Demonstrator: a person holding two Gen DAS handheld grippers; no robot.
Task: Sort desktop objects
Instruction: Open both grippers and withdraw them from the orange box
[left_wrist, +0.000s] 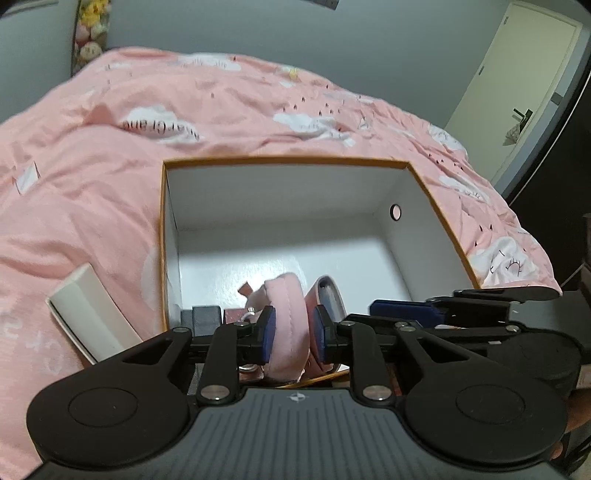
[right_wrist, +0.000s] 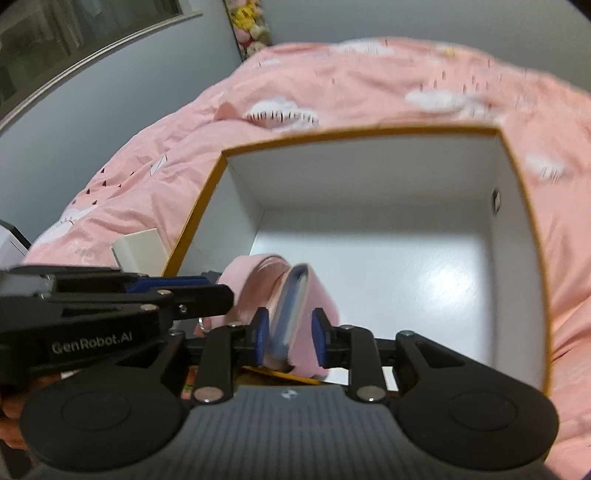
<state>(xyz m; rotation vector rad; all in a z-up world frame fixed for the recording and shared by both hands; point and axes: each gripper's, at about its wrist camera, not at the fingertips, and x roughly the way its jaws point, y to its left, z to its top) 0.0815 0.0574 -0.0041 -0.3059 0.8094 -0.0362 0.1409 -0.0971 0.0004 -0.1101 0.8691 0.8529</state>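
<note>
A pink padded fabric case (left_wrist: 288, 325) hangs over the near edge of an open box (left_wrist: 288, 162) with white inside walls and orange rim. My left gripper (left_wrist: 294, 332) is shut on one pink fold of it. My right gripper (right_wrist: 290, 338) is shut on the other fold of the same pink case (right_wrist: 295, 295), where a grey-blue lining shows. The right gripper also shows in the left wrist view (left_wrist: 443, 314), and the left gripper in the right wrist view (right_wrist: 147, 291). The two sit side by side.
The box (right_wrist: 369, 136) lies on a bed with a pink cloud-print duvet (left_wrist: 110, 184). A small white carton (left_wrist: 88, 314) lies left of the box. Small dark items (left_wrist: 207, 317) sit in the box's near left corner. A door (left_wrist: 517, 92) stands at right.
</note>
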